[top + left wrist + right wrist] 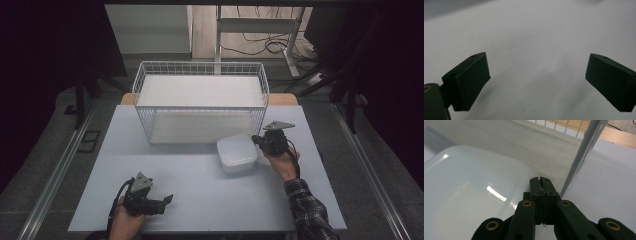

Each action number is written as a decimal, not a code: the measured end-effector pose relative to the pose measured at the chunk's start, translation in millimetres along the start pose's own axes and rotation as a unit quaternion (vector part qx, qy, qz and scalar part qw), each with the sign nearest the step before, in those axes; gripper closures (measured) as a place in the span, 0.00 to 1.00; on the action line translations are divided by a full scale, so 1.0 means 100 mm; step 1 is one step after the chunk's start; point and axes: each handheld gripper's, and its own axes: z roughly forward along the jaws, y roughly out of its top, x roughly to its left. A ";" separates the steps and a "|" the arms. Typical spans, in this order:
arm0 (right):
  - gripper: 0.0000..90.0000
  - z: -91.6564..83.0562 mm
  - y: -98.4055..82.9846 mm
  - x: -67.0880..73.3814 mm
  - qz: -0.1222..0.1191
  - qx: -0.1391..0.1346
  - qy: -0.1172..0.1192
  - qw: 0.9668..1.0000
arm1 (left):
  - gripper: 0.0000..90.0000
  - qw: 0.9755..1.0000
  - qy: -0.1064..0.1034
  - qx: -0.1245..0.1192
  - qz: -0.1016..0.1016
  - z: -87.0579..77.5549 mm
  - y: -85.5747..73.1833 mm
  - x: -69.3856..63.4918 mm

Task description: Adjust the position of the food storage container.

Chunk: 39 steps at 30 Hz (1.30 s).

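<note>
At the near left of the worktop [200, 200], seen from the high view:
Left tongs [169, 200]: held low over the pale surface in the person's left hand [125, 220], pointing toward the right, with a cable looping back past the wrist.
Left tongs, state: open, the two black pads [466, 82] standing wide apart in the left gripper view, bare worktop between them and nothing held.
Wire basket [200, 70]: white, rectangular, standing at the far middle of the worktop, with a flat white liner inside.
White container [237, 152]: square with rounded corners, glossy lid on top, sitting just in front of the basket's near right corner and right of the worktop's middle.
Right tongs [256, 140]: at the container's right edge, carried by the right hand [285, 162], whose plaid sleeve [310, 210] comes in from the lower right.
Right tongs, state: closed, the jaws pressed together in the right gripper view with nothing between them, their tips [540, 181] just beside the container's rim [529, 173].
Basket corner post [584, 152]: rises just to the right of the closed tips in that view.
</note>
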 end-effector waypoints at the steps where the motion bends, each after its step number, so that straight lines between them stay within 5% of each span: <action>1: 0.98 0.00 0.00 0.00 -0.001 0.000 0.001 1.000 | 0.06 1.000 -0.006 0.004 -0.005 0.00 0.00 0.00; 5: 0.98 0.00 -0.01 0.07 -0.002 0.000 0.016 1.000 | 0.06 1.000 -0.005 0.017 -0.014 0.01 0.02 0.00; 11: 0.98 0.02 0.00 0.18 -0.009 0.005 0.028 1.000 | 0.08 0.999 -0.011 0.005 -0.033 0.00 0.08 0.05; 19: 0.98 0.03 -0.01 0.36 -0.016 0.019 0.055 0.998 | 0.22 0.999 0.003 -0.011 -0.041 0.07 0.24 0.19; 22: 0.97 0.03 -0.03 0.42 -0.022 0.021 0.063 0.998 | 0.26 0.999 0.015 -0.018 -0.030 0.14 0.33 0.23; 31: 0.97 0.04 -0.05 0.63 -0.033 0.032 0.094 0.994 | 0.55 0.999 0.027 -0.035 0.008 0.51 0.75 0.26; 39: 0.97 0.25 0.03 0.61 -0.041 0.036 0.075 0.996 | 0.91 0.999 -0.010 -0.041 0.010 0.85 1.02 0.26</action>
